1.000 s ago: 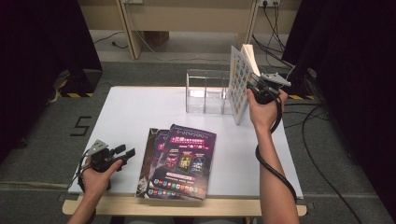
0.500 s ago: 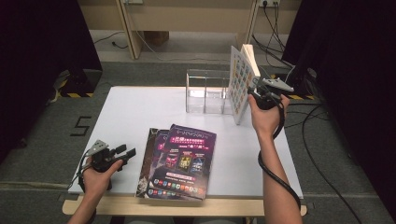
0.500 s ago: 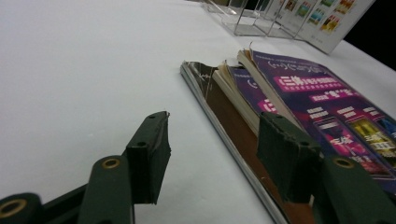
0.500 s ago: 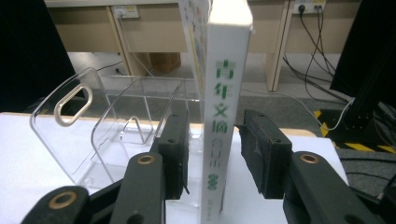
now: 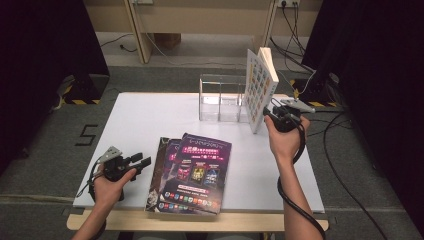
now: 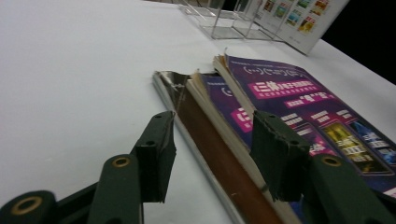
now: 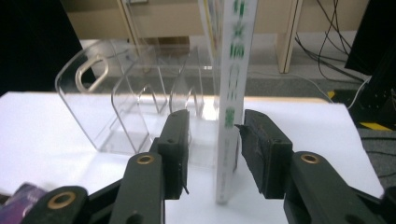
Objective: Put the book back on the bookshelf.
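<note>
1. The white table carries the clear rack at its far side. I place everything else from that rack.
2. The upright book stands on its lower edge just to the right of the rack, touching it or very nearly so, and tilts a little. It has kept its place over the last second.
3. The flat books lie in a loose stack well in front of the rack, at the near edge.
4. My right gripper has slid lower down the upright book. Its jaws stand spread around the spine: one pad is against it and there is a clear gap at the other, so I am not pinching it. I judge the book is being steadied for slotting into the rack.
5. My left gripper is well in front of the rack, at the left edge of the flat books. Its jaws have just been closing but are spread apart, with the lowest book's spine between them unpressed. I judge that book goes next.
6. The purple top cover reads "三体". The upright book's spine carries green characters that I cannot make out.
</note>
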Action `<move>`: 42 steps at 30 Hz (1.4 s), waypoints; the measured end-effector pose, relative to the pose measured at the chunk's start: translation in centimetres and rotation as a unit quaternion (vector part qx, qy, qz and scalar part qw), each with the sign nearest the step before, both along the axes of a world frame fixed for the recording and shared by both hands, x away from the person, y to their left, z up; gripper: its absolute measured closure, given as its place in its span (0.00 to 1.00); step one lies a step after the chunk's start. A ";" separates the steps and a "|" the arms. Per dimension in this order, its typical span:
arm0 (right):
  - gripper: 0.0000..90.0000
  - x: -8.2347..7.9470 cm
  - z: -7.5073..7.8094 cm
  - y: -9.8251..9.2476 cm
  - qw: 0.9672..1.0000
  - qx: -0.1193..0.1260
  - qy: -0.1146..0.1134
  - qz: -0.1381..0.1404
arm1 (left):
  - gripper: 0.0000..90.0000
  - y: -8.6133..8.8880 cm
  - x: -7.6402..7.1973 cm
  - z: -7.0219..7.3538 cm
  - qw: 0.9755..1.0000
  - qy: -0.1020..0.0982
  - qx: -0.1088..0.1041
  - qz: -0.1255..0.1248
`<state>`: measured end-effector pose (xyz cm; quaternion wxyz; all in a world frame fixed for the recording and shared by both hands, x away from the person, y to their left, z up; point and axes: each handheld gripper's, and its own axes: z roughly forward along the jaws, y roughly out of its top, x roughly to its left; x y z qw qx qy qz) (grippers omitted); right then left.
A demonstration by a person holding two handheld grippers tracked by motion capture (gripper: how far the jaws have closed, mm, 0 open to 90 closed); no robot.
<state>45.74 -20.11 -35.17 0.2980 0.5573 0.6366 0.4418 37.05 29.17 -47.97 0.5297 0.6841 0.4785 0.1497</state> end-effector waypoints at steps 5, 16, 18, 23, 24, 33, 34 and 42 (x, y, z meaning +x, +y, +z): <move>0.68 -1.1 -1.4 0.1 1.000 -0.001 0.017 0.013 | 0.58 -1.2 0.3 0.0 1.000 0.008 0.011 -0.012; 0.68 -2.8 -5.5 2.6 0.995 0.004 0.078 0.067 | 0.58 -3.9 1.6 0.9 0.998 0.018 0.031 -0.049; 0.69 -2.9 -6.5 3.4 0.992 0.003 0.092 0.081 | 0.58 -4.5 1.9 0.9 0.997 0.037 0.036 -0.058; 0.69 -2.8 -8.3 5.3 0.985 0.001 0.130 0.113 | 0.57 -6.1 2.6 0.5 0.994 0.064 0.050 -0.075; 0.69 -2.8 -8.5 5.5 0.984 0.001 0.135 0.117 | 0.57 -6.4 2.8 0.5 0.993 0.067 0.051 -0.077; 0.68 -2.7 -10.5 7.8 0.967 0.001 0.196 0.161 | 0.56 -8.0 3.9 -0.1 0.989 0.111 0.067 -0.077; 0.68 -2.7 -10.7 7.9 0.965 0.003 0.203 0.164 | 0.56 -8.1 3.9 -0.2 0.988 0.113 0.063 -0.080; 0.66 -3.0 -11.9 8.6 0.953 0.008 0.241 0.181 | 0.56 -8.7 4.1 -0.2 0.987 0.129 0.056 -0.078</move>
